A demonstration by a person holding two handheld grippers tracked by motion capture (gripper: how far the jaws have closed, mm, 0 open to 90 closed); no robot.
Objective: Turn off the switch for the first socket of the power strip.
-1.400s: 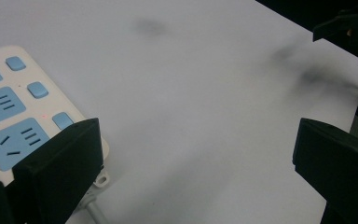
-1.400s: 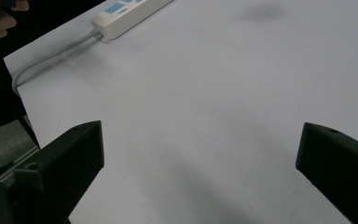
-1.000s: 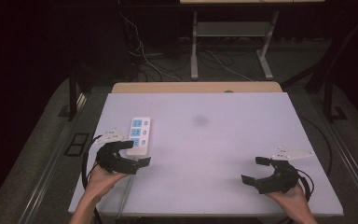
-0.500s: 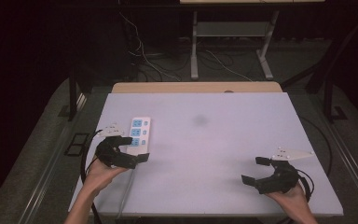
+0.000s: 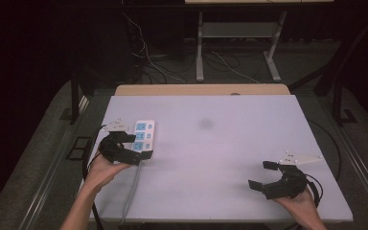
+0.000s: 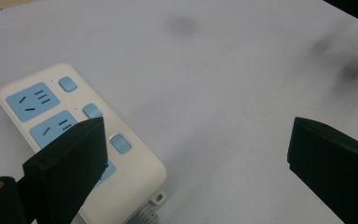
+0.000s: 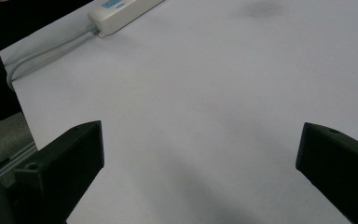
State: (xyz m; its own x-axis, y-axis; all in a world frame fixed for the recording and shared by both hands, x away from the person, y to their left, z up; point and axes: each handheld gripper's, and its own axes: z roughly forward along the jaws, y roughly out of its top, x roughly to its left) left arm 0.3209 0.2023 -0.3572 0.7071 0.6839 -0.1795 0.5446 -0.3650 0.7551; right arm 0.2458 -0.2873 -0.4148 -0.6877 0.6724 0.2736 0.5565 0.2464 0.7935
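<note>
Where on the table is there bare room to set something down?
The whole middle is free, from the power strip across to the right gripper, and back to the far edge past the dark smudge. The right rear corner is bare too. It is crowded only at the left edge, where the left gripper hangs over the strip and its grey cord.

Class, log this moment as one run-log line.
left gripper: open, over white power strip with blue sockets | right gripper: open, above bare table
</note>
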